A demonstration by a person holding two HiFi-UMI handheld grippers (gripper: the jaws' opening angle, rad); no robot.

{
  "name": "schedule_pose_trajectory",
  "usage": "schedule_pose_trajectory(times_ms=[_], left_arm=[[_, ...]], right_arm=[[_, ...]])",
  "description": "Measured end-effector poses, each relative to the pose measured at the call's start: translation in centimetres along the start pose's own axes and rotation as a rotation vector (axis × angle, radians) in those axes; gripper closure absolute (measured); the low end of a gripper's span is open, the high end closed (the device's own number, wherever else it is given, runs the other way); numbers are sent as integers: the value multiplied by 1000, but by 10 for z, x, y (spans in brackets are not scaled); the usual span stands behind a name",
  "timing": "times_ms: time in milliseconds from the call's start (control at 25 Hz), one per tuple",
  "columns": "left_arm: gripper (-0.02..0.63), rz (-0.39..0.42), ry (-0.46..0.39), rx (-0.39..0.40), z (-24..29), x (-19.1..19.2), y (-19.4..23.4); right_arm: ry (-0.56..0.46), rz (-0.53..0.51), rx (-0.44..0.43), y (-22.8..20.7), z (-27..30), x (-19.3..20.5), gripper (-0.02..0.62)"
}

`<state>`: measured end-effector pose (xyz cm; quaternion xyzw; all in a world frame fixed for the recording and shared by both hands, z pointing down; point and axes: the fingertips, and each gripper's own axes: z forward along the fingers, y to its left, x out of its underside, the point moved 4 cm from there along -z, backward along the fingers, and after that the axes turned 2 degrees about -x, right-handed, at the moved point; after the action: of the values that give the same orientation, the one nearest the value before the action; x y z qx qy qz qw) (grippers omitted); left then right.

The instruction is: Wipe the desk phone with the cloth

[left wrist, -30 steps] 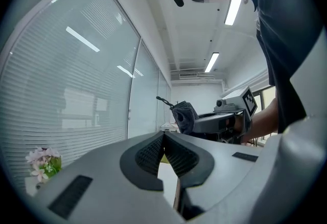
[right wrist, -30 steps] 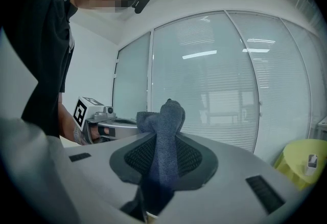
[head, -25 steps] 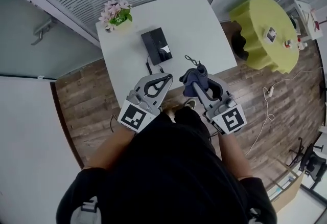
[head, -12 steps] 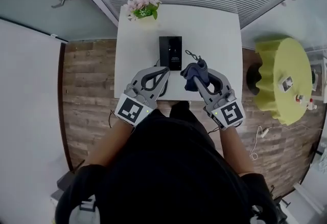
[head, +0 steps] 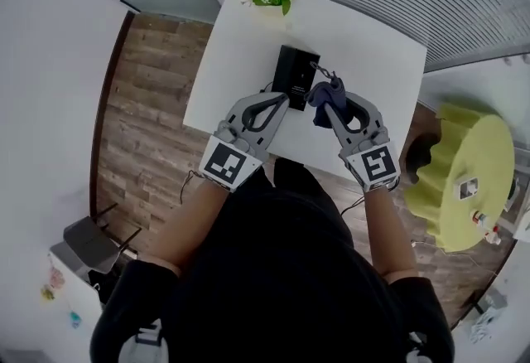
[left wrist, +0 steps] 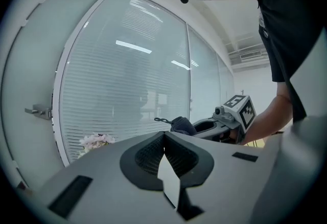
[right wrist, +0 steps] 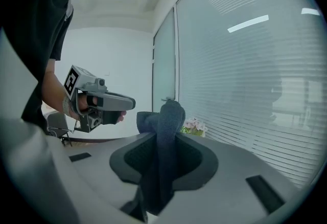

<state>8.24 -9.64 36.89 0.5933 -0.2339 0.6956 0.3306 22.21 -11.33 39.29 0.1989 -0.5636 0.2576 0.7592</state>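
The left gripper (head: 280, 102), jaws pressed together on nothing, hangs over the white counter (head: 240, 63) near its front edge. I'd use it to steady the boxy black desk phone (head: 294, 75) lying mid-counter. Just right of the phone, the right gripper (head: 331, 104) pinches the soft, bunched dark-blue cloth (head: 323, 93). It should come down flat and sweep gently.

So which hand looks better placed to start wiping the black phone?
The right gripper: its jaws are shut on the dark blue cloth, close by the black desk phone. The left gripper is shut and empty.
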Motion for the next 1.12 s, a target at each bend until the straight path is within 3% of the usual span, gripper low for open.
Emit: schedule_pose_trajectory(times_ms=[320,640,960,1120], left_arm=[[597,-4,77,-84,22,49,18],[597,-51,119,-112,49,94,47],[597,-79,163,-132,67,120,71],[597,-91,182,-135,75,131,78]], right_arm=[[153,-88,-54,-10,49,51,486],[339,-350,-73,-26,103,91,486],[412,-528,-101,-46,151,116,486],[439,-562,-107,-52,168,126,486]])
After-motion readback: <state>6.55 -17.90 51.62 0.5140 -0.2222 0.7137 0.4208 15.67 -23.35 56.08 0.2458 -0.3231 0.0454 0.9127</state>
